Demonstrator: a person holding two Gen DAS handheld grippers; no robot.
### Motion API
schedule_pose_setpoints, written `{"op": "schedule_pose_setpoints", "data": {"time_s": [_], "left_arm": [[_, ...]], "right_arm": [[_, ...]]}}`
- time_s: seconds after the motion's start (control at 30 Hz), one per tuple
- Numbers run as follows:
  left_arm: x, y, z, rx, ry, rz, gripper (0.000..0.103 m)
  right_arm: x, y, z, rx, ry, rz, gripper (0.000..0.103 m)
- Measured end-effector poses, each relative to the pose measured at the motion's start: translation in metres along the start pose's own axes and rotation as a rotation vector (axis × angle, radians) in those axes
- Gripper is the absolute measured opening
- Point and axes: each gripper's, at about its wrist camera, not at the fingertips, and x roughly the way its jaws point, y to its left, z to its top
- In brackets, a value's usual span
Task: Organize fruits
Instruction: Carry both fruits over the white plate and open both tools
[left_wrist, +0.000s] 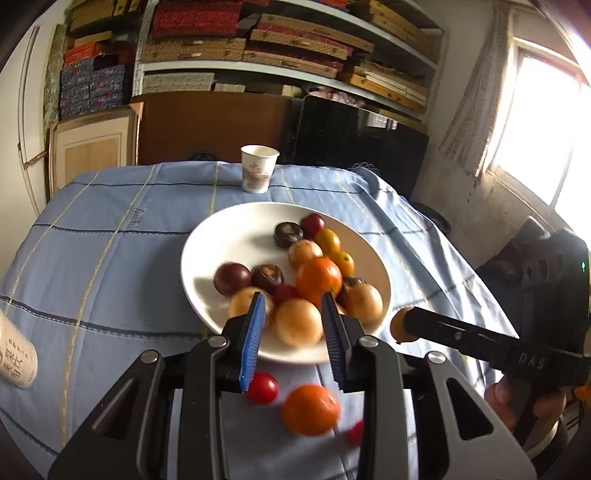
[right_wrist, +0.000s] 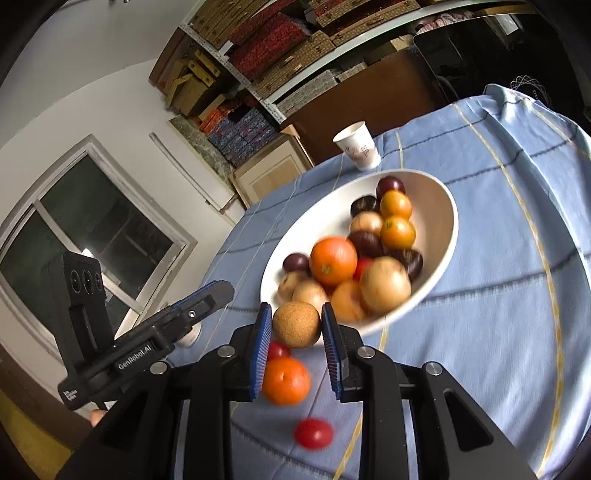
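Over the near rim of the white bowl (left_wrist: 221, 236), the left gripper (left_wrist: 293, 299) tips down, its jaws pulled in close. A tan fruit (left_wrist: 298, 321) shows between them; I cannot tell if it is pinched.

From the right wrist, the right gripper (right_wrist: 295, 307) pinches a round brown ball (right_wrist: 296, 325) just before the bowl, slanting down above an orange (right_wrist: 286, 380) on the blue cloth (right_wrist: 498, 295).

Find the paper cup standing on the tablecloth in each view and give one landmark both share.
Left wrist: paper cup upper centre, upright at the far edge of the cloth, beyond the bowl.
Right wrist: paper cup upper centre-right, looking tilted, just above the bowl.
Shared landmark: the white bowl of fruit.
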Motion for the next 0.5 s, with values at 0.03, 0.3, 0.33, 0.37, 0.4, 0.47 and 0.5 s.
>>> {"op": "schedule_pose_setpoints", "data": {"time_s": [0.03,0.3,0.33,0.37,0.4,0.47,0.5], "left_arm": [[0.000,0.003,-0.001,-0.011,0.008,-0.028,0.030],[0.013,-0.011,-0.056,0.134,0.154,-0.052,0.030],[0.015,-0.013,-0.062,0.148,0.160,-0.051,0.030],[0.015,-0.016,-0.067,0.172,0.154,-0.025,0.031],[0.014,-0.019,-0.071,0.206,0.144,0.012,0.031],[0.013,-0.021,-0.075,0.230,0.138,0.034,0.032],[0.013,-0.020,-0.075,0.230,0.138,0.036,0.033]], "right_arm": [[0.000,-0.002,0.002,0.003,-0.001,0.005,0.028],[-0.016,-0.008,-0.002,0.017,-0.007,0.016,0.028],[-0.019,-0.006,-0.002,0.010,-0.013,0.014,0.028],[-0.021,-0.004,-0.001,0.002,-0.022,0.017,0.028],[-0.023,-0.002,-0.001,-0.002,-0.027,0.022,0.028],[-0.024,-0.001,0.000,-0.008,-0.030,0.025,0.028],[-0.025,-0.001,0.000,-0.007,-0.030,0.026,0.028]]}}
